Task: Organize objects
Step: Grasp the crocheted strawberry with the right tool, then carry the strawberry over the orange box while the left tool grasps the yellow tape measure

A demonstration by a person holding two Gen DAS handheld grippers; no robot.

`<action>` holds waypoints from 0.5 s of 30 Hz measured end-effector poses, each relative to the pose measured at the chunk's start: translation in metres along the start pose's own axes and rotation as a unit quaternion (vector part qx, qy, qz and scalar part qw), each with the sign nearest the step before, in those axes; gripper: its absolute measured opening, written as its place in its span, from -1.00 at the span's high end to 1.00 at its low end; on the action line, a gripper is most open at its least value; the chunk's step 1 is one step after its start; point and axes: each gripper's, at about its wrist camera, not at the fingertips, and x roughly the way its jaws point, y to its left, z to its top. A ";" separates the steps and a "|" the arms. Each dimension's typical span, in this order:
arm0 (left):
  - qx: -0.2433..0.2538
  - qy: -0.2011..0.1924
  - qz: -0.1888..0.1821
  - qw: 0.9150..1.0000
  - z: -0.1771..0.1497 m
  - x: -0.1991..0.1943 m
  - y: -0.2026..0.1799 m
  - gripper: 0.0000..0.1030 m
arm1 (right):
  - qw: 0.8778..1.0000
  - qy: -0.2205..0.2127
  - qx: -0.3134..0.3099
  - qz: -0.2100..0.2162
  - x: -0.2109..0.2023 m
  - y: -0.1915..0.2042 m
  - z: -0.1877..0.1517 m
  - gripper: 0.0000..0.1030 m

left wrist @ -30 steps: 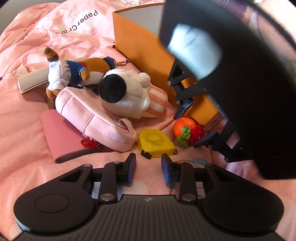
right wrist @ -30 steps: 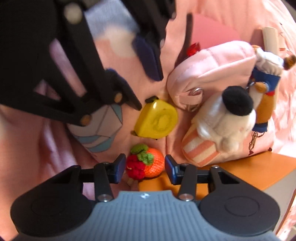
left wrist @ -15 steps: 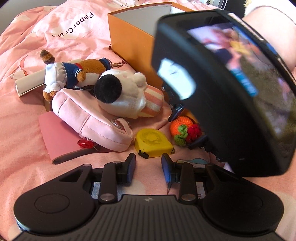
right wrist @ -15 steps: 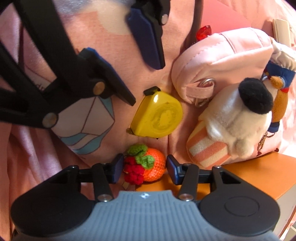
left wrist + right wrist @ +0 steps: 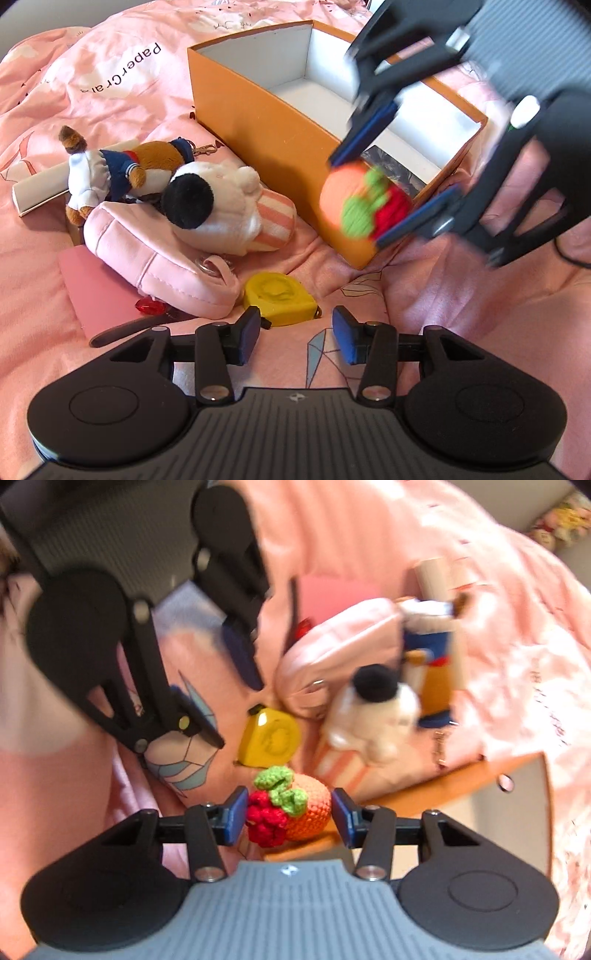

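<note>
Crocheted orange (image 5: 310,808), green leaves, red berries, clamped by right gripper (image 5: 288,814) fingers; left gripper (image 5: 295,334) fingers apart.

Right gripper (image 5: 288,814) raised, fingers clamped on a load, left gripper (image 5: 295,334) low, fingers parted

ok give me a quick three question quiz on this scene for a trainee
1. True or false: the right gripper holds the crochet fruit.
2. What lies nearest the left gripper? A) yellow tape measure B) orange box C) sailor plush
3. Fill in: the left gripper's jaws are ____.

Key: 1 true; 2 A; 3 open
</note>
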 end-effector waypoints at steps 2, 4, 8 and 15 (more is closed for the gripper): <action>-0.005 0.005 0.012 1.000 0.005 0.005 -0.002 -0.09 | 0.999 -0.025 0.034 0.001 -0.019 -0.009 -0.009 0.02; -0.013 0.010 0.026 1.000 0.011 0.010 -0.004 -0.14 | 0.997 -0.044 0.060 -0.010 -0.037 0.002 -0.021 0.02; -0.016 0.041 0.048 0.998 0.023 0.029 -0.008 -0.36 | 0.992 -0.053 0.108 -0.040 -0.058 -0.002 -0.027 0.02; -0.007 0.096 0.077 0.992 0.027 0.067 -0.012 -0.41 | 0.979 -0.012 0.191 -0.073 -0.057 -0.043 -0.079 0.02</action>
